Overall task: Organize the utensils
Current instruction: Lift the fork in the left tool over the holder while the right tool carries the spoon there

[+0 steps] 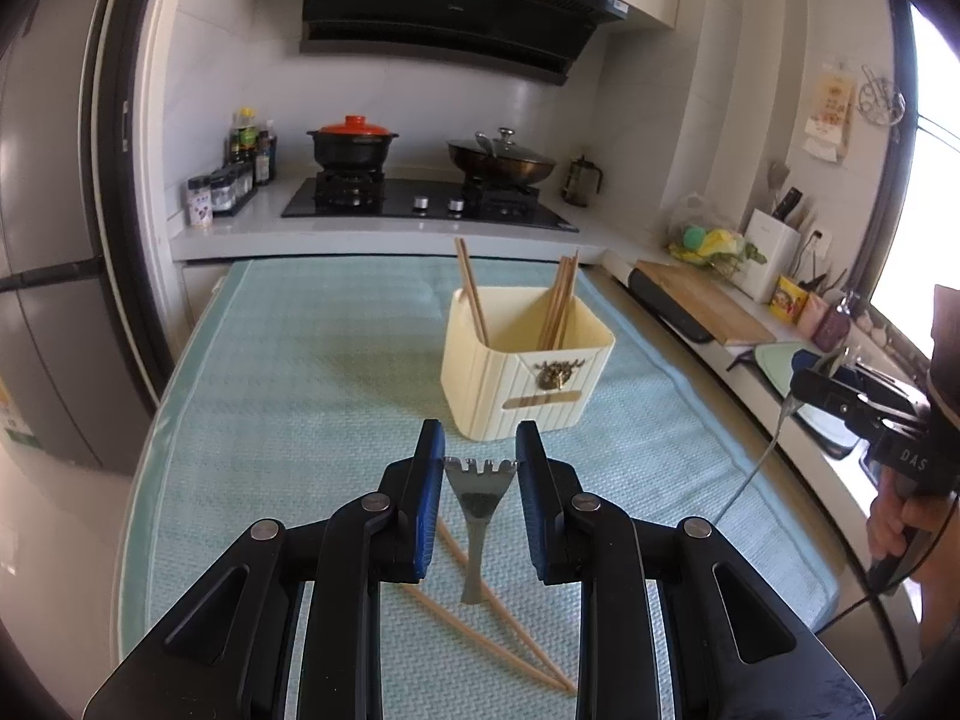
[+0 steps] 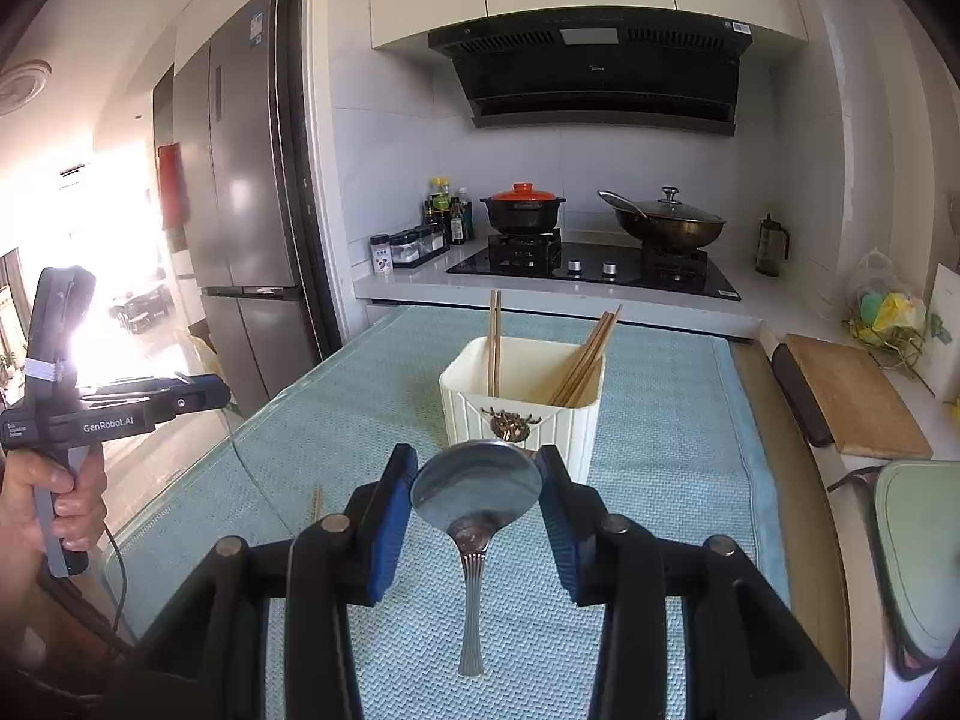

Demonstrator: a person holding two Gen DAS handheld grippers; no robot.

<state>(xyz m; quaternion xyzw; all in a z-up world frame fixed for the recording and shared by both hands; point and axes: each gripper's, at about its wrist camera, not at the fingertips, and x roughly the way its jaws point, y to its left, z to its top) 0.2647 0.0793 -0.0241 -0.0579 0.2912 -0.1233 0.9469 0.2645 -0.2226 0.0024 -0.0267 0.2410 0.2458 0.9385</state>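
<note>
A cream utensil holder (image 1: pixel 528 363) stands on the light blue mat and holds several wooden chopsticks (image 1: pixel 561 300); it also shows in the right wrist view (image 2: pixel 522 402). My left gripper (image 1: pixel 480 450) is shut on a metal fork (image 1: pixel 480 498), tines forward, handle hanging down, just short of the holder. Two loose chopsticks (image 1: pixel 510 624) lie on the mat below it. My right gripper (image 2: pixel 477 474) is shut on a metal spoon (image 2: pixel 477 489), bowl forward, held in front of the holder.
The mat (image 1: pixel 312 360) covers a table. Behind it a counter carries a hob (image 1: pixel 420 201), a black pot with an orange lid (image 1: pixel 354 144), a wok (image 1: pixel 501 162) and bottles. A cutting board (image 2: pixel 852 402) lies right. A fridge (image 2: pixel 252 180) stands left.
</note>
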